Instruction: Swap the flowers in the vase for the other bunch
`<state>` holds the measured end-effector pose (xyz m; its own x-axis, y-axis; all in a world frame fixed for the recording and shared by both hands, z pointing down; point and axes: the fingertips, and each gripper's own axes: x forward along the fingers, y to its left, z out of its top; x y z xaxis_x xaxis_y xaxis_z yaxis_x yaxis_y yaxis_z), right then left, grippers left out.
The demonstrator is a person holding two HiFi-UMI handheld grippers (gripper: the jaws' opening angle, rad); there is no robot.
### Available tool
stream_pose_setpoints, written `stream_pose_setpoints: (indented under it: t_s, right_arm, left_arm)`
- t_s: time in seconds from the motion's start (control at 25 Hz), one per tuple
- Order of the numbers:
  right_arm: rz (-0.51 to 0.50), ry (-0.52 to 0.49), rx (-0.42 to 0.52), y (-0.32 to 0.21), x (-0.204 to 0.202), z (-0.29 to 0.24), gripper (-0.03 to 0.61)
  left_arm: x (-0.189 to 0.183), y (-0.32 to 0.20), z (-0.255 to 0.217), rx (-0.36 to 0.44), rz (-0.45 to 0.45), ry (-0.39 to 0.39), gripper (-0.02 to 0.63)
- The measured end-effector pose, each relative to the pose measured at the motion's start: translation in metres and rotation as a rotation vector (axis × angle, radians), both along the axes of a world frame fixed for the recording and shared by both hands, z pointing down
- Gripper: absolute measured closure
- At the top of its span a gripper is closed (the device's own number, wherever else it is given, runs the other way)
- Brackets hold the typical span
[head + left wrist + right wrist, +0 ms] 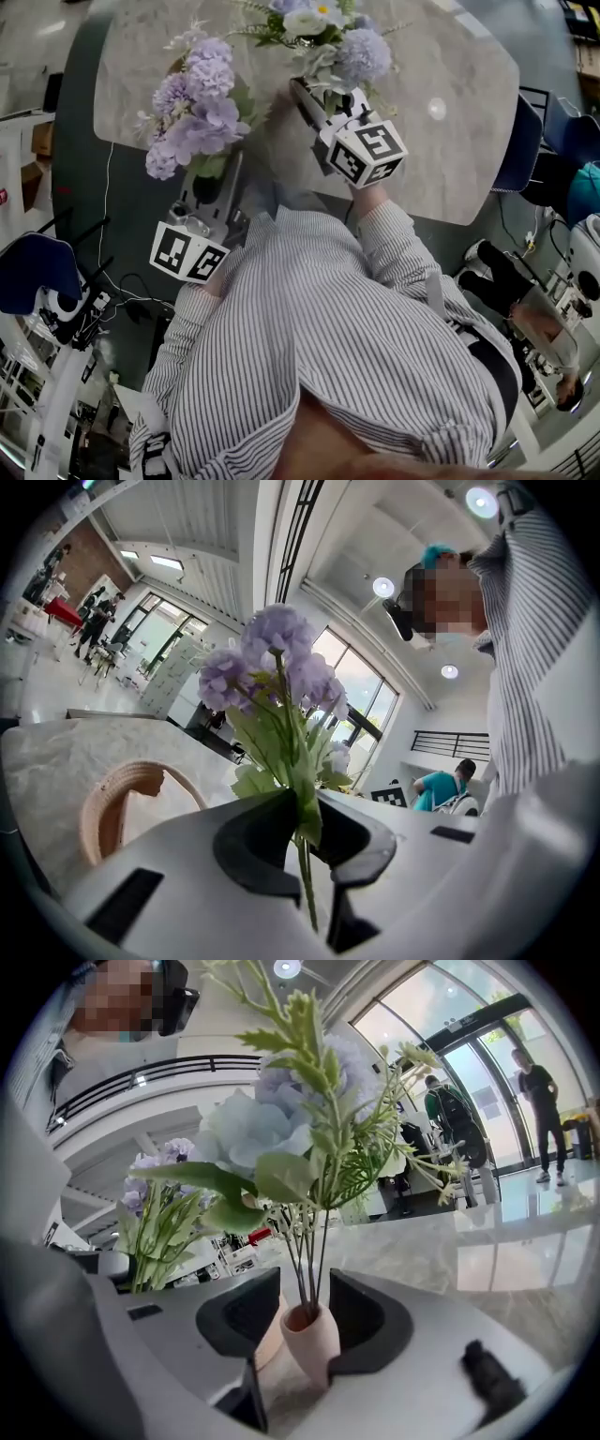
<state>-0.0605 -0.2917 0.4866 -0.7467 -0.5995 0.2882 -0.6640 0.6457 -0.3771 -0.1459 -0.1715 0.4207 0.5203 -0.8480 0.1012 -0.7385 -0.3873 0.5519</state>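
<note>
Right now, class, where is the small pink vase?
In the right gripper view, the small pink vase sits between the right gripper's open jaws, holding the pale blue flower bunch.

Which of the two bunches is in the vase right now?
The pale blue and white bunch: its stems go into the pink vase. The all-purple bunch has bare stems clamped in the left gripper.
</note>
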Motion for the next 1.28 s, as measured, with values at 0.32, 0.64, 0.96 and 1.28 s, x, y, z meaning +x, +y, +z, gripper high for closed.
stream_pose_setpoints:
  t_s: [0.32,0.64,0.96,1.28]
  right_arm:
    - [0.014,-0.01,0.03,-0.004,0.001,-0.008,0.433]
    - [0.039,0.008,0.033,-0.011,0.004,-0.007,0.506]
    - [0.047,0.031,0.033,-0.013,0.003,-0.006,0.538]
    - [0.035,0.007,0.058,-0.006,0.002,-0.022,0.541]
  left_arm:
    - [0.0,0.001,-0.001,-0.003,-0.003,-0.003,0.565]
    - [0.003,0.0,-0.006,0.008,-0.013,-0.018,0.565]
    - [0.001,-0.002,-0.006,0.016,-0.007,-0.029,0.565]
    - [0.001,-0.001,-0.006,0.021,-0.018,-0.04,0.566]
